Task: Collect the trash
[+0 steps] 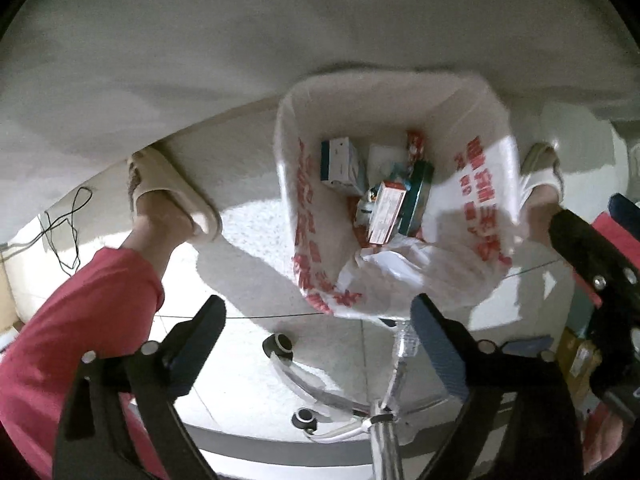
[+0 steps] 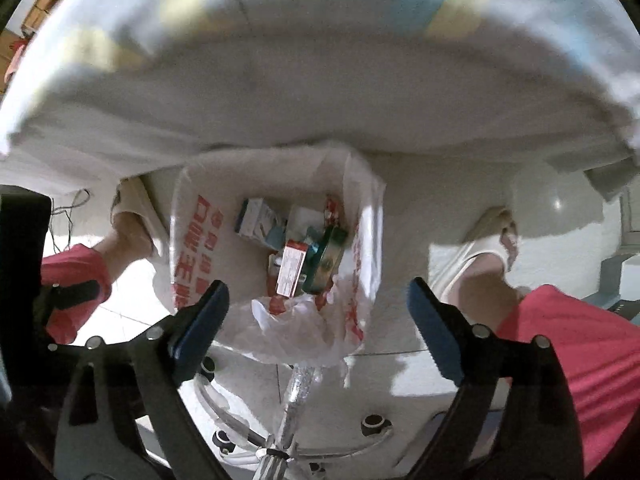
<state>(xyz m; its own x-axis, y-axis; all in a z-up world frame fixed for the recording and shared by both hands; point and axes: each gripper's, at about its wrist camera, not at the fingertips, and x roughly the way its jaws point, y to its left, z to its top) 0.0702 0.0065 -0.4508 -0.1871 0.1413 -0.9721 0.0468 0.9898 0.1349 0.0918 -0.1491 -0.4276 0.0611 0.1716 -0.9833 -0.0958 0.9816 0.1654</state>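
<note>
1. Two wrist cameras look almost straight down at a tiled floor (image 1: 248,248) under the edge of a white-covered table (image 1: 240,40).
2. A white plastic bag with red lettering (image 1: 308,216) stands open on the floor, its mouth spread wide, probably so rubbish can be dropped in from above.
3. Inside the bag lie the collected items: a white and blue carton (image 1: 340,164) at the far left, a red and white box (image 1: 386,212) in the middle, a dark green tin (image 1: 418,196) leaning just to its right, and a crumpled clear wrapper (image 2: 296,320) at the near side.
4. The left gripper (image 1: 320,322) hangs above the bag's near edge, its jaws spread wide with nothing between them.
5. The right gripper (image 2: 318,304) hangs above the bag too, jaws likewise spread and empty.
6. The person's feet, in pale slippers (image 1: 176,188), stand on either side of the bag, with red trouser legs (image 1: 80,320) showing.
7. A chrome chair base (image 1: 380,412) with castors sits near the cameras.
8. A thin black cable (image 1: 68,232) lies on the floor at far left.
9. Judging by the empty jaws over a filled bag, an item seems just let go; more rubbish may remain elsewhere.
</note>
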